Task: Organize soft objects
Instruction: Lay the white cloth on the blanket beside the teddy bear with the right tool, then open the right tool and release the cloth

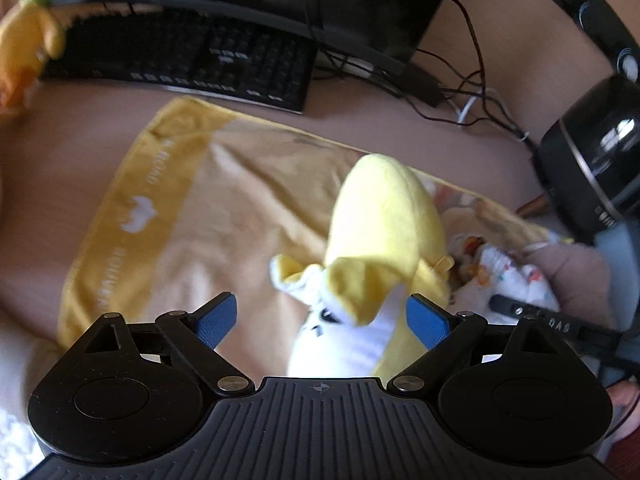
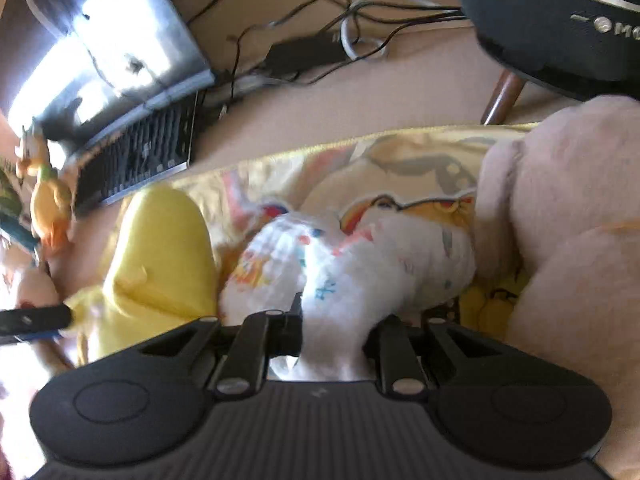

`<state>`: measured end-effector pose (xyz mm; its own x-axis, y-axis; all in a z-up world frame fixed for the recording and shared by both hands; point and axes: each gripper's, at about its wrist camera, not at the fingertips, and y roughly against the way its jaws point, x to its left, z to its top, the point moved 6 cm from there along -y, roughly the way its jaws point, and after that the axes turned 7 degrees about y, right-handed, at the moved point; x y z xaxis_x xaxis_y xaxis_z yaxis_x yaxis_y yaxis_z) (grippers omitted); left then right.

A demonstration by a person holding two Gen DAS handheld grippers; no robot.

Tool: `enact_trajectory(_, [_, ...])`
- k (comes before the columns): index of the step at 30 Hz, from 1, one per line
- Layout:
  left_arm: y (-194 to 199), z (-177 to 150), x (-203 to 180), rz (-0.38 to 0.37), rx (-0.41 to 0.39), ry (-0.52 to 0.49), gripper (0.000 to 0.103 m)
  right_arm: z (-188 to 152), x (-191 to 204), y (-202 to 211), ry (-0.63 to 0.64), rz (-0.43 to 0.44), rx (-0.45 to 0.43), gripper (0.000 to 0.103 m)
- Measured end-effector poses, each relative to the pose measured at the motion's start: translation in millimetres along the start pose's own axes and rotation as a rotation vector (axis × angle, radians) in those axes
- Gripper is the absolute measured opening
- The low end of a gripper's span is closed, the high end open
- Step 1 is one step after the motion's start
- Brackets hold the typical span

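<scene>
beige desk carries a yellow towel where the banana plush lies between the left gripper's released jaws. right gripper pinches the white printed cloth; lower it gently, clear of the pink plush.

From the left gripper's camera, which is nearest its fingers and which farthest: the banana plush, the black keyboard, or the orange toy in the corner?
1. Banana plush, between the left gripper's open fingers.
2. Black keyboard, beyond the yellow towel, upper middle.
3. Orange toy, far top-left corner, by the keyboard's end.
</scene>
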<state>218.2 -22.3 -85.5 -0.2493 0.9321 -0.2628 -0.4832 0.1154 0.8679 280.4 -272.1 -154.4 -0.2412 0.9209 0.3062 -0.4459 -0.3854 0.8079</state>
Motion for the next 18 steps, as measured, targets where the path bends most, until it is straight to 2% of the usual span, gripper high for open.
enact_trajectory(3, [4.9, -5.9, -6.0, 0.025, -0.014, -0.034, 0.097, -1.0, 1.6, -1.1, 0.01, -0.042, -0.012, 0.026])
enact_trajectory(7, [10.4, -13.1, -13.1, 0.001, -0.02, -0.05, 0.1, -5.1, 4.2, 15.1, 0.002, -0.1, -0.062, 0.051])
enact_trajectory(13, [22.6, -39.7, -10.4, -0.02, -0.012, -0.094, 0.101, -28.6, 27.7, 71.3, 0.013, -0.198, -0.186, 0.079])
enact_trajectory(15, [29.5, -54.4, -6.4, -0.022, -0.007, -0.108, 0.102, -40.5, 39.1, 89.0, 0.018, -0.253, -0.217, 0.083])
enact_trajectory(17, [38.0, -68.4, -2.3, -0.023, -0.008, -0.128, 0.103, -57.4, 52.9, 104.3, 0.029, -0.313, -0.228, 0.093])
enact_trajectory(18, [42.6, -74.9, -0.9, -0.022, -0.014, -0.142, 0.103, -66.0, 59.6, 110.4, 0.032, -0.339, -0.232, 0.095])
